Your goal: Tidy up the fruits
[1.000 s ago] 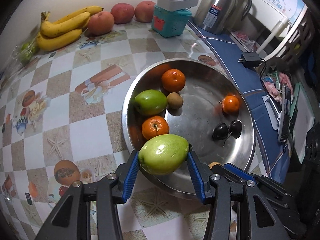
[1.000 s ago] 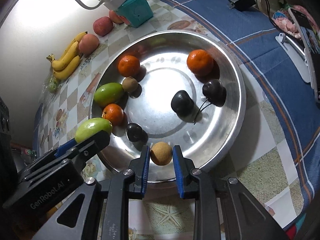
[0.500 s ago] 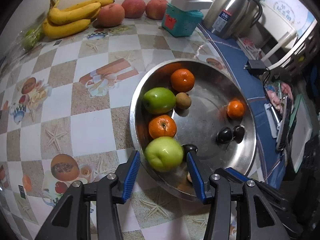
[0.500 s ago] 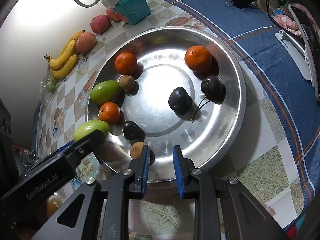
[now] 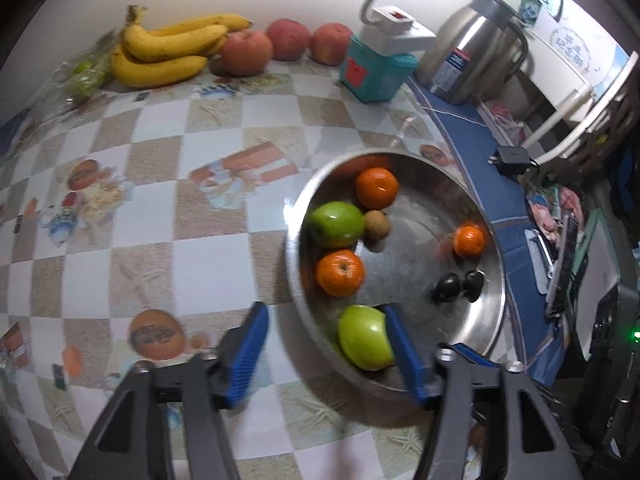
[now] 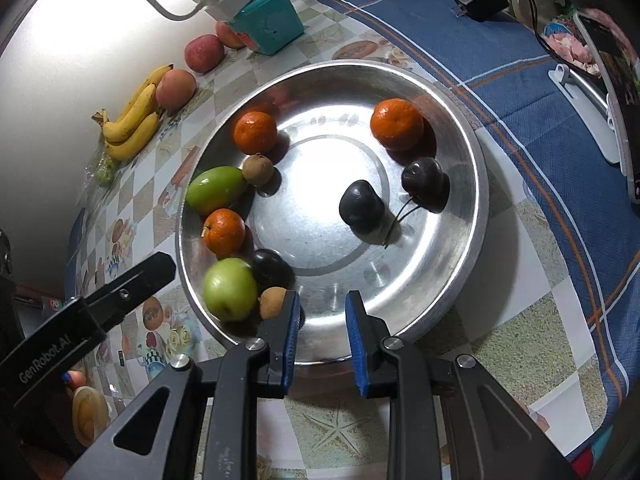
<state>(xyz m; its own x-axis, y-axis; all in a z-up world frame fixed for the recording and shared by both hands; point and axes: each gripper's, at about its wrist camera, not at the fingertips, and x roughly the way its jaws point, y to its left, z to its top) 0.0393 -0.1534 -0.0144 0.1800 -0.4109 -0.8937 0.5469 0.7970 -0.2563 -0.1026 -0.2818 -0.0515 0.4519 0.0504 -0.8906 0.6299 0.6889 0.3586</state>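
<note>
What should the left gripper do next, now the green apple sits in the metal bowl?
Probably lift the left gripper back and head for the bananas. Its jaws are wide open, the green apple rests inside the metal bowl, and the bananas lie outside it by the wall.

**A:** Was any bare room seen in the steel bowl?

**B:** Yeah, the middle and near floor were left bare. The left wall was crowded by green fruit, oranges and a dark plum. The right side was blocked by two dark cherries and another orange.
</note>
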